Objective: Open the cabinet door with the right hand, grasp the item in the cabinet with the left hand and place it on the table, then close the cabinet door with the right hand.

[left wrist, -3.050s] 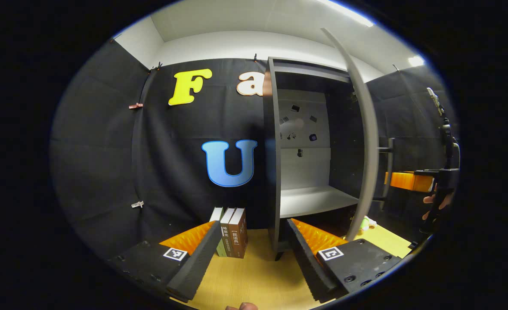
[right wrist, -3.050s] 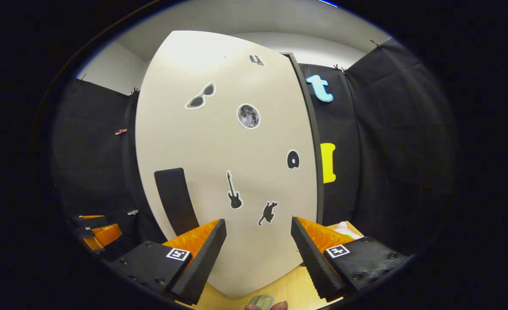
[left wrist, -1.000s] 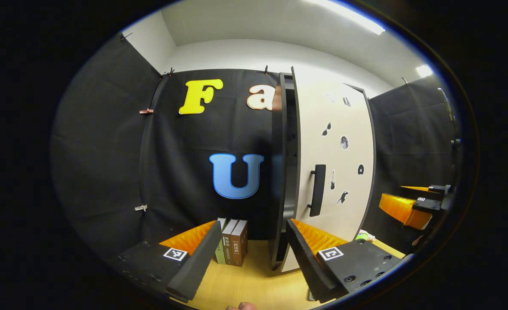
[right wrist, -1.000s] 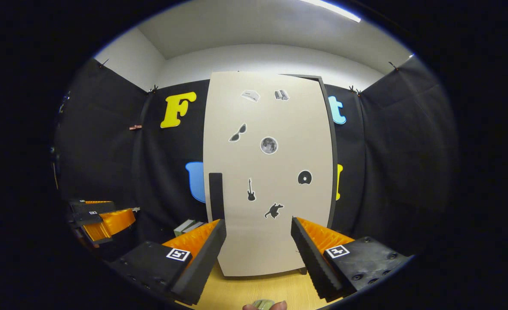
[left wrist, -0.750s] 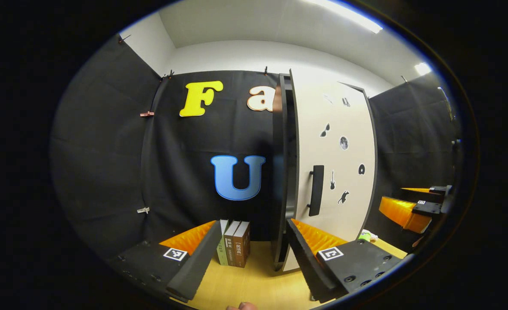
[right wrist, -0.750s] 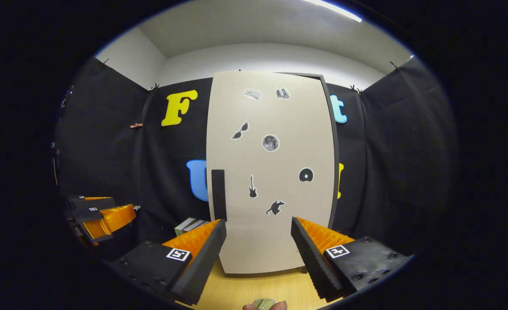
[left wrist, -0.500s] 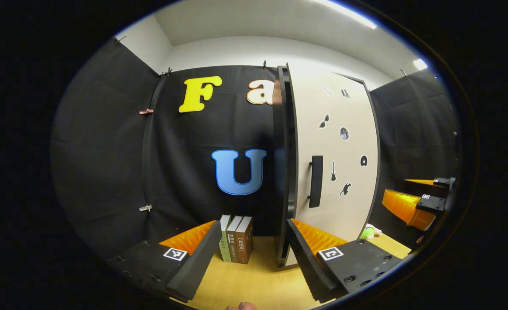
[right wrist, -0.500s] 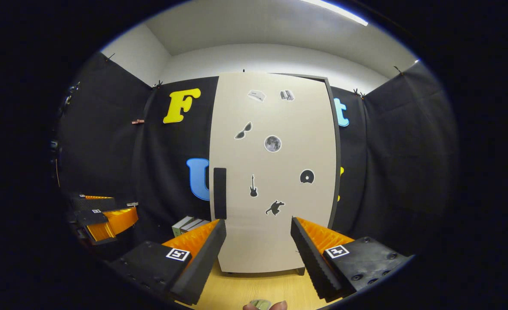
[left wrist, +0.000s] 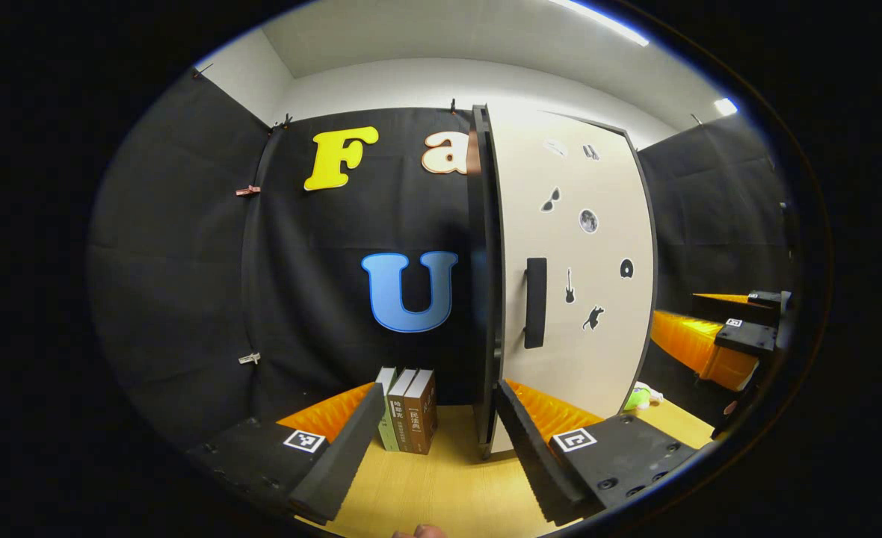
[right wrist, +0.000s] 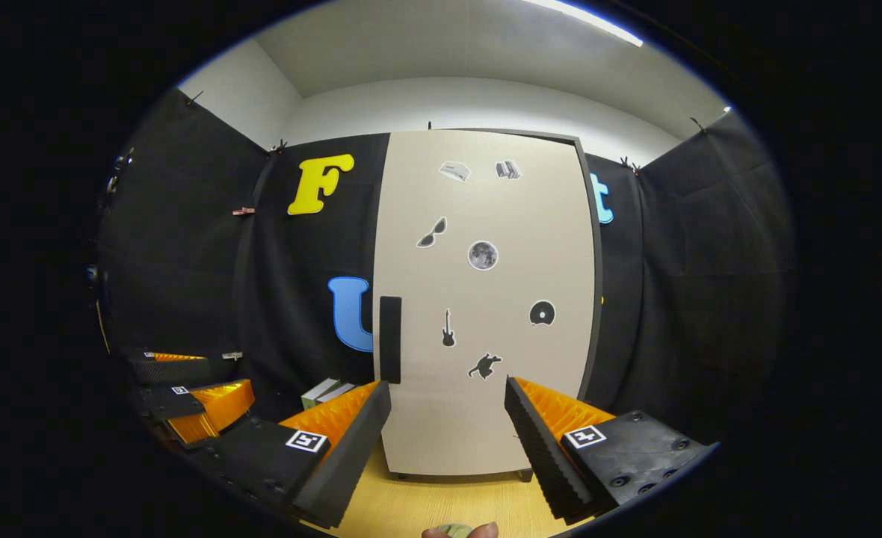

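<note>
Left gripper view, L to R: books standing upright on the wooden table, just left of the cabinet and a little apart from its side; we judge these the item taken out, now parked on the table, tho we can't confirm from here. Left gripper hangs low over the table w/ fingers spread wide, nothing betw. them. Cabinet door looks flush w/ the frame edge-on, no gap we can make out; its dark handle is untouched. A small green-and-white object lies on the table past the cabinet's right side, can't tell what it is. Far right, the right gripper is well apart from the door. Right gripper view, L to R: left gripper at the low left edge, books' tops beside it, then the door face-on, appears fully shut, stickers on the front. Right gripper fingers spread, empty, short of the door and not touching it. Our read: open, fetch, place and close all appear done; remaining, if anything, only a check that the door sits fully home.
</note>
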The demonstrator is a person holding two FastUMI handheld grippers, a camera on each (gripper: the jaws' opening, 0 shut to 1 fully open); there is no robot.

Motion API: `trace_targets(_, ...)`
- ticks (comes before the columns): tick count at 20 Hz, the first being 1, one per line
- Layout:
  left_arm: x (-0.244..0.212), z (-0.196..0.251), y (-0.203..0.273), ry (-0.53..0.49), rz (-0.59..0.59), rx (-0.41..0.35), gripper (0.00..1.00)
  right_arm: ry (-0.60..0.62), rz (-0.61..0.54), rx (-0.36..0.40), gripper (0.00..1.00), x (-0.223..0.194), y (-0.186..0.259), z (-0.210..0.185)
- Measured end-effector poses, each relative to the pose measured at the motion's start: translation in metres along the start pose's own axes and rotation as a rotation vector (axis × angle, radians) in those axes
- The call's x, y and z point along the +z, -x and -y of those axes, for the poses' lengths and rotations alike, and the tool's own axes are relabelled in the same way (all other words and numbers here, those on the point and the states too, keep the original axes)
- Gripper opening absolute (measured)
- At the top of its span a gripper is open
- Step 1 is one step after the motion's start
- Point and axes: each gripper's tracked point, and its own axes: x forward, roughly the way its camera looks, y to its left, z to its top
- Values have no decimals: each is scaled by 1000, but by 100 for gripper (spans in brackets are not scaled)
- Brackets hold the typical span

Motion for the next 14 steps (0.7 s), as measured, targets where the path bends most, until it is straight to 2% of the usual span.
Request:
trace_targets(7,0,7,1,-6,2,-18,93,7,-5,-2,99,-6,3,-3)
trace_targets(10,0,9,2,-3,5,-23,95,3,-3,-3,99,-6,3,-3)
trace_targets(14,4,12,-4,-8,14,-42,92,10,-4,-7,99,-7,3,-3)
